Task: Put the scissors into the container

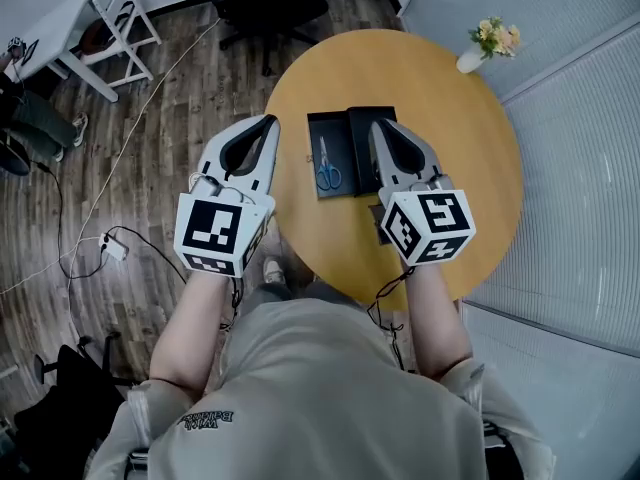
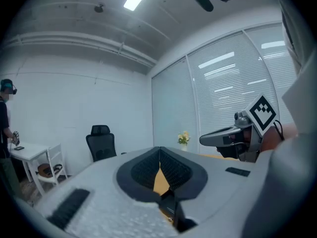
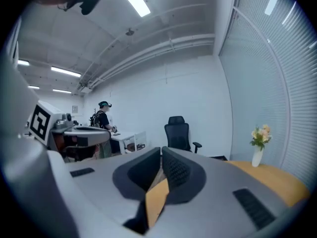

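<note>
Blue-handled scissors [image 1: 327,171] lie inside the left half of an open black container [image 1: 313,128] on the round wooden table [image 1: 430,88]. My left gripper [image 1: 270,120] hovers to the left of the container at the table's edge, its jaws shut with nothing between them. Just right of the scissors my right gripper [image 1: 378,125] is also shut and empty, and it covers part of the container's right half. In the left gripper view the left gripper [image 2: 159,150] points level across the room. So does the right gripper [image 3: 161,151] in its own view. Neither gripper view shows the scissors.
A small white vase of flowers [image 1: 490,43] stands at the table's far right edge. A black office chair [image 1: 265,3] is beyond the table. A white desk [image 1: 110,28] and floor cables lie to the left. A person [image 3: 101,120] stands by that desk.
</note>
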Action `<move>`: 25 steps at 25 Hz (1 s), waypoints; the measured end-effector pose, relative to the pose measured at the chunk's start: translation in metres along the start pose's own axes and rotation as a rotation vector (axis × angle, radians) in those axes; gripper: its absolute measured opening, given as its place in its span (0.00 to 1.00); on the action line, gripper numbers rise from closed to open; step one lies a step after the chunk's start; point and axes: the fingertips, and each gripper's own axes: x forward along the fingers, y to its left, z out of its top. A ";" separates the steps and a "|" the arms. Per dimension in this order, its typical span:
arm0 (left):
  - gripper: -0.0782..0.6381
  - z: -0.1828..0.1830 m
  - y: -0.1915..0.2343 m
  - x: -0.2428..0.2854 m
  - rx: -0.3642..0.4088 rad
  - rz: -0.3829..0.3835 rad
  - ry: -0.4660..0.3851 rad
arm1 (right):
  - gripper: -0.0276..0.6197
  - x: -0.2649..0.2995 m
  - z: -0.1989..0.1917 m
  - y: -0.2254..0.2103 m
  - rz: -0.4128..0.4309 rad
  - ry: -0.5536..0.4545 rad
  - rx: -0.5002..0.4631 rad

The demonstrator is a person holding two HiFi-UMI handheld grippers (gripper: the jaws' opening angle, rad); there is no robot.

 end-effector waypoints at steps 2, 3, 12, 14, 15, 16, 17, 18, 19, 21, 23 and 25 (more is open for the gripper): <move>0.14 0.018 -0.008 -0.007 0.067 -0.014 -0.048 | 0.10 -0.012 0.018 0.006 0.009 -0.048 -0.020; 0.14 0.026 -0.013 -0.010 0.094 -0.018 -0.070 | 0.10 -0.018 0.027 0.008 0.007 -0.074 -0.026; 0.14 0.082 -0.032 -0.047 0.093 0.028 -0.138 | 0.10 -0.071 0.092 0.020 -0.010 -0.250 -0.173; 0.14 0.085 -0.035 -0.050 0.150 0.039 -0.138 | 0.10 -0.080 0.104 0.027 0.015 -0.289 -0.184; 0.14 0.084 -0.037 -0.051 0.170 0.042 -0.132 | 0.10 -0.085 0.108 0.030 0.027 -0.304 -0.188; 0.14 0.083 -0.039 -0.052 0.175 0.043 -0.126 | 0.10 -0.089 0.112 0.034 0.038 -0.318 -0.195; 0.14 0.082 -0.041 -0.054 0.165 0.041 -0.125 | 0.10 -0.093 0.115 0.037 0.047 -0.332 -0.203; 0.14 0.083 -0.043 -0.056 0.147 0.036 -0.131 | 0.10 -0.097 0.117 0.039 0.056 -0.345 -0.210; 0.14 0.084 -0.045 -0.057 0.130 0.031 -0.142 | 0.10 -0.100 0.117 0.040 0.064 -0.355 -0.213; 0.14 0.085 -0.047 -0.060 0.124 0.028 -0.160 | 0.10 -0.103 0.113 0.041 0.071 -0.359 -0.207; 0.14 0.079 -0.047 -0.062 0.154 0.034 -0.137 | 0.10 -0.105 0.104 0.040 0.070 -0.344 -0.195; 0.14 0.069 -0.046 -0.063 0.173 0.039 -0.100 | 0.10 -0.105 0.095 0.039 0.070 -0.322 -0.186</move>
